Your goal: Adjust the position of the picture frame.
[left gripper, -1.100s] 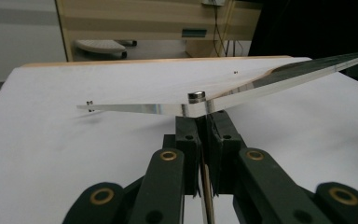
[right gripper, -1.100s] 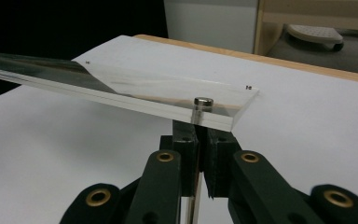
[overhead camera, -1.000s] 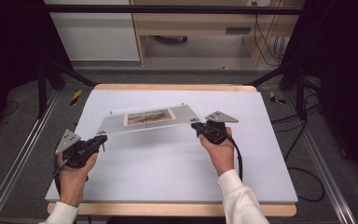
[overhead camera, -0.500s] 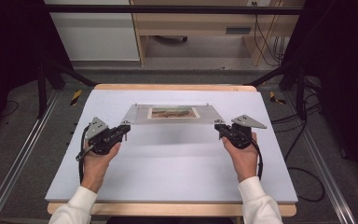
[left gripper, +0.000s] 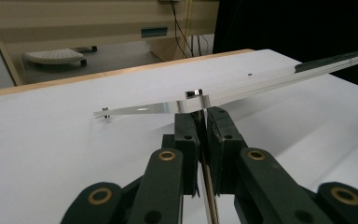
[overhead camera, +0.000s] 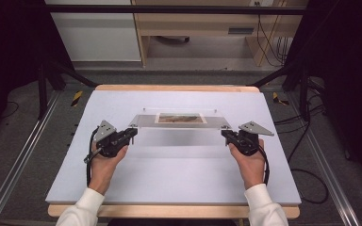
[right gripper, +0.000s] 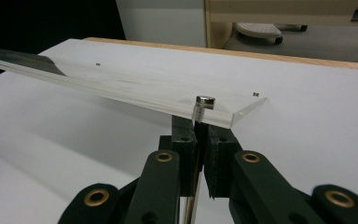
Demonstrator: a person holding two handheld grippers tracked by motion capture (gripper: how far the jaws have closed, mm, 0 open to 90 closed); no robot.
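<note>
Right now both hands hold a clear acrylic frame [overhead camera: 181, 120] up off the white table [overhead camera: 179, 174], in the middle of the high view. The left gripper [overhead camera: 131, 134] clamps the frame's near-left corner and the right gripper [overhead camera: 226, 135] its near-right corner; each pair of jaws is pressed tight on the thin edge, just below a small metal stud [left gripper: 194, 94] at that corner. A brownish picture [overhead camera: 179, 117] sits sandwiched at the frame's centre. In both gripper views the pane runs off toward the upper side of the frame, tilted above the tabletop.
</note>
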